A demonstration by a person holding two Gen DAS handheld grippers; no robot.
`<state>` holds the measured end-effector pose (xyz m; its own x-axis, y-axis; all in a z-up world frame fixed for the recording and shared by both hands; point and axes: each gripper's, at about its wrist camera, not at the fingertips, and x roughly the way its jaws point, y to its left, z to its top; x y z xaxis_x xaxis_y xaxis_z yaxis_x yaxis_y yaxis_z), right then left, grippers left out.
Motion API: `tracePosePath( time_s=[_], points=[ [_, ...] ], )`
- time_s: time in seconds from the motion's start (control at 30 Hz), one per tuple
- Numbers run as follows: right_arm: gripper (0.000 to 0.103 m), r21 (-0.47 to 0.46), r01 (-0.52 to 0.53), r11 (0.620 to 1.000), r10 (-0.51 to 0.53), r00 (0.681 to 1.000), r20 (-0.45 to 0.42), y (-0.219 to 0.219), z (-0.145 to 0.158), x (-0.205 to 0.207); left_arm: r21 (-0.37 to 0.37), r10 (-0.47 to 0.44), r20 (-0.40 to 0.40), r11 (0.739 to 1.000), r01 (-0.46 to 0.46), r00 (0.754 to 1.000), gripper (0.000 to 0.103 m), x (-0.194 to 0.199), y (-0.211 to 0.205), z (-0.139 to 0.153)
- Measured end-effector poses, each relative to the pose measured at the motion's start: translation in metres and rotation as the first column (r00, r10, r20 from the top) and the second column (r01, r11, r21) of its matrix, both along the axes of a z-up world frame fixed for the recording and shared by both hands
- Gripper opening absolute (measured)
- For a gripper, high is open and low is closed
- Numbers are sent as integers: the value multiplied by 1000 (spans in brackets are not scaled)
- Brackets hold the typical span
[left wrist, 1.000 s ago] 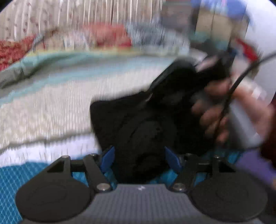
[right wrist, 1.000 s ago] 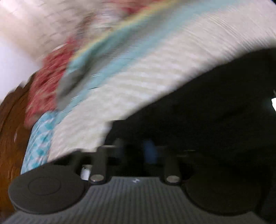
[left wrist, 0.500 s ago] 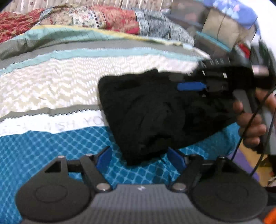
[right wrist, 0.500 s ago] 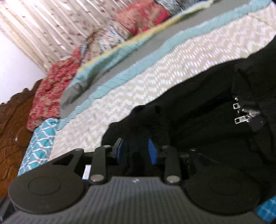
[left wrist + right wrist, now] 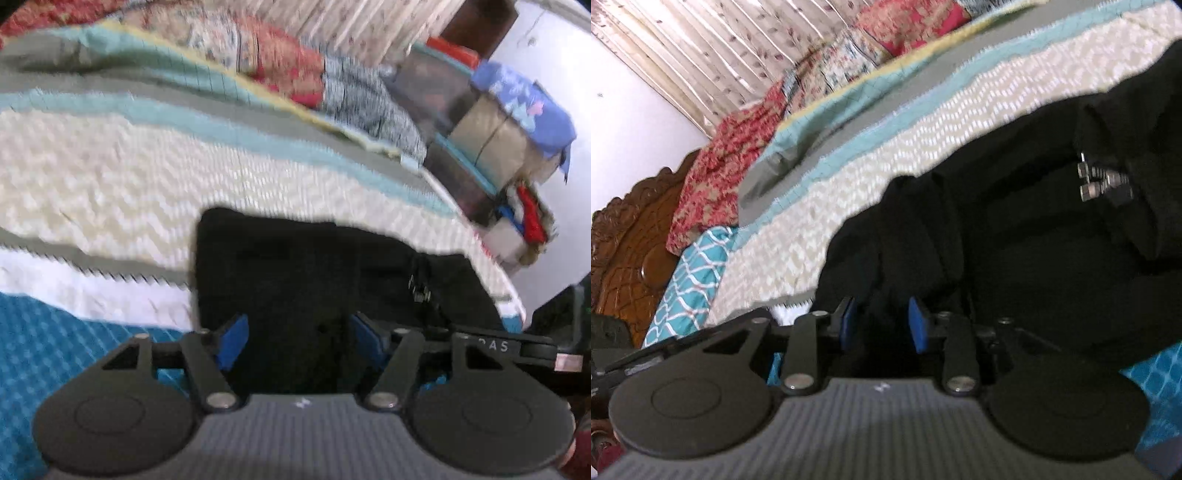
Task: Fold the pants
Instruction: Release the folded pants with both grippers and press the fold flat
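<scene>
Bare striped bedspread (image 5: 110, 177) left of the black pants (image 5: 314, 266); bed edge close right. Left gripper (image 5: 299, 332) closing, cloth between parted pads. Right gripper (image 5: 882, 321) part-open, straddling a fold, grip unclear.

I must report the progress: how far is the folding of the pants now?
Done: the black pants lie in a compact bundle on the bedspread. In hand: fabric sits between both grippers' jaws, left gripper closing, right gripper parted. Left: whether another fold remains is unclear.

text: "DAS" | on: black bar of other gripper (image 5: 517, 345) | view: left wrist | partly blurred
</scene>
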<state>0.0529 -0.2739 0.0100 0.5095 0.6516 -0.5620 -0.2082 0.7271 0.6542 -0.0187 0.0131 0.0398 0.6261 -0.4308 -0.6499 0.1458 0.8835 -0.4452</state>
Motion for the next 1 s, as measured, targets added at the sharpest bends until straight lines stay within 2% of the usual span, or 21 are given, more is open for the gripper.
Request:
tracePosePath(
  time_s=[0.1, 0.23, 0.3, 0.53, 0.67, 0.8, 1.0],
  points=[
    [29, -81, -6, 997, 3, 999, -34, 4, -18, 3, 64, 2, -71, 998, 2, 997, 58, 1, -13, -27],
    [29, -123, -25, 992, 25, 1000, -3, 11, -20, 3, 201, -23, -41, 979, 31, 999, 58, -2, -33, -32],
    [29, -138, -29, 990, 31, 999, 8, 13, -20, 3, 236, -31, -37, 971, 39, 999, 59, -2, -40, -31],
    [29, -98, -22, 995, 23, 1000, 2, 5, -24, 2, 185, -15, -40, 983, 22, 999, 60, -7, -29, -25],
    [32, -64, -11, 998, 12, 1000, 8, 0, -17, -3, 116, 14, -16, 993, -12, 1000, 66, -18, -15, -13],
    [34, -32, 32, 999, -30, 998, 53, -17, -6, -16, 66, 53, 2, 996, -53, 999, 66, -28, 2, -4],
    [34, -24, 63, 998, -61, 995, 75, -24, -4, -22, 75, 61, -55, 996, -57, 997, 66, -19, 0, -17]
  ],
)
